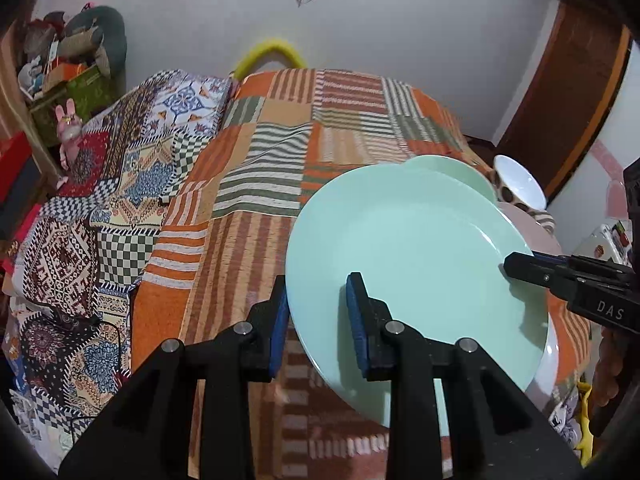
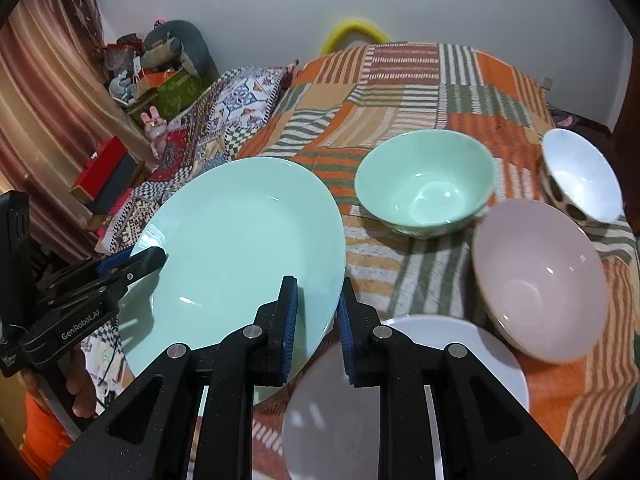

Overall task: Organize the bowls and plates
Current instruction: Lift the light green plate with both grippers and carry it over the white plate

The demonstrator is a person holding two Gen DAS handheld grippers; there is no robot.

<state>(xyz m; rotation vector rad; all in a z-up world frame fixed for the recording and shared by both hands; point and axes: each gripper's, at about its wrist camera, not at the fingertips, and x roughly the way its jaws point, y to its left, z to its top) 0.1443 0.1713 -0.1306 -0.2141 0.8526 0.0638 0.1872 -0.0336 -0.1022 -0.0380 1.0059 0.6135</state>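
Plate (image 2: 240, 248), mint green, hangs tilted above the striped bed cover (image 1: 248, 168), each tool pinching an opposite rim: left tool (image 1: 320, 320), right tool (image 2: 318, 320). Beside it (on the bed) sit a green bowl (image 2: 424, 184), pink bowl (image 2: 540, 276), spotted bowl (image 2: 580, 180) and white plate (image 2: 460, 344).

Both grippers, the right gripper (image 2: 318, 320) and the left gripper (image 2: 154, 258), clamp opposite rims of a tilted mint plate (image 2: 236, 256) above a white plate (image 2: 472, 344), beside three bowls (image 2: 424, 184).
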